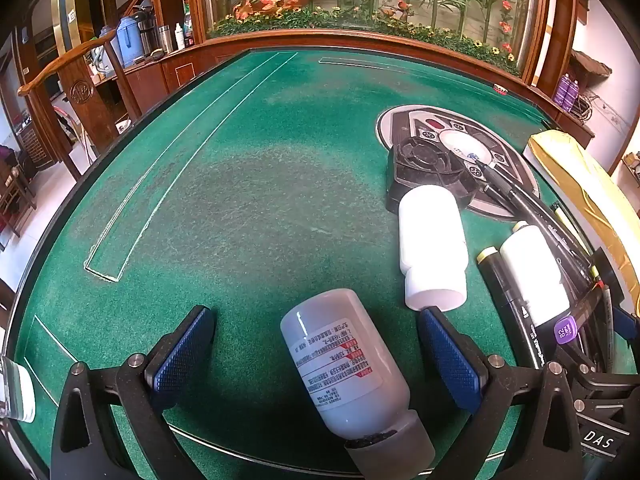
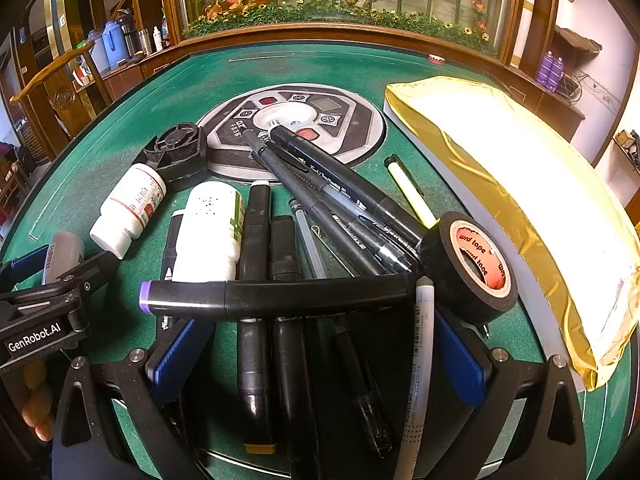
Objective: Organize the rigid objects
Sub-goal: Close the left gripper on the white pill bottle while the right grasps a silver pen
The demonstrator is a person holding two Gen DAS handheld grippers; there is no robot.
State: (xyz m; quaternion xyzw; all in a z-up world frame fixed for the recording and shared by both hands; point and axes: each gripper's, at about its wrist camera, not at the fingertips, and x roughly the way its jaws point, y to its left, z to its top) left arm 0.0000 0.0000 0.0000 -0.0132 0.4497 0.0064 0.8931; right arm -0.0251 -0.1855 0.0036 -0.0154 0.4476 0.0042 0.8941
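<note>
Bench (image 1: 248, 184): green felt, seen ahead of both tongs.
Grey bottle (image 1: 344, 364): lies between the left tongs' (image 1: 316, 356) spread fingers, untouched; long axis roughly along the fingers, cap nearest the camera.
Left tongs: apart, nearer the bottle.
Purple-tipped marker (image 2: 276, 298): lies crosswise over the pen pile at the right tongs' (image 2: 316, 356) tips; contact cannot be told.
Right tongs: apart.
Views: label text is shown only by the left wrist; the tape roll (image 2: 472, 266) only by the right.

Grey bottle's cap (image 1: 394, 454) — cut off at bottom edge.
</note>
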